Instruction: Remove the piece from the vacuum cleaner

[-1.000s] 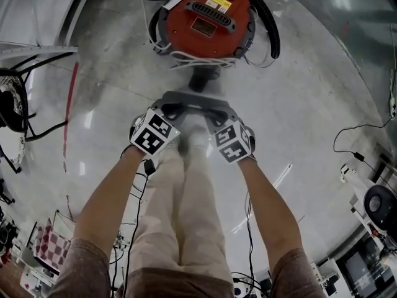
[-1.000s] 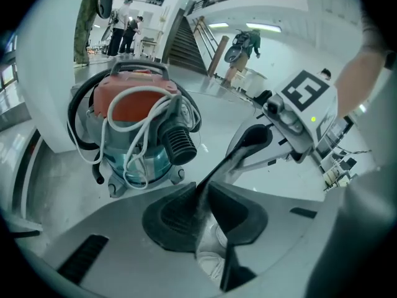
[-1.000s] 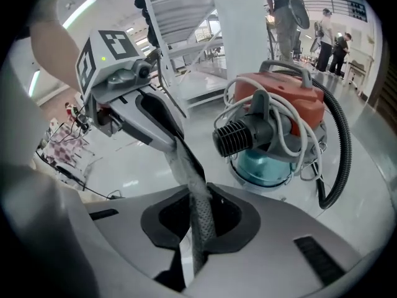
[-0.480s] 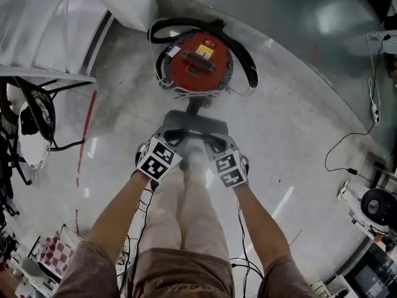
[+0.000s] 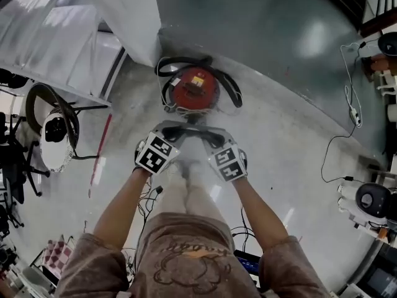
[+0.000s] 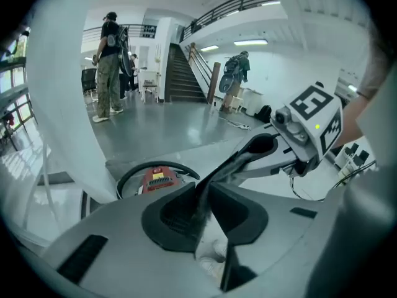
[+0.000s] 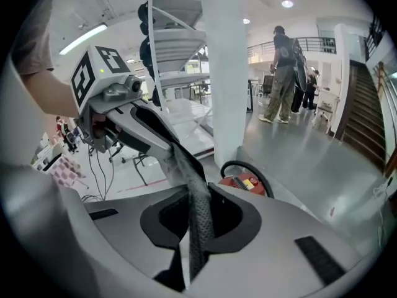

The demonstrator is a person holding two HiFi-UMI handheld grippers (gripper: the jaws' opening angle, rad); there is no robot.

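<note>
The left gripper and right gripper each pinch the black piece, to hold it off the red vacuum cleaner.

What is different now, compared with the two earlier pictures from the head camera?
The left gripper and right gripper rose away from the vacuum cleaner, which now looks much smaller and farther below them; the person seems to have straightened up. Nothing was visibly taken or let go. Unchanged: the grippers stay side by side, both shut on the dark piece, and the vacuum cleaner stays on the floor.
</note>
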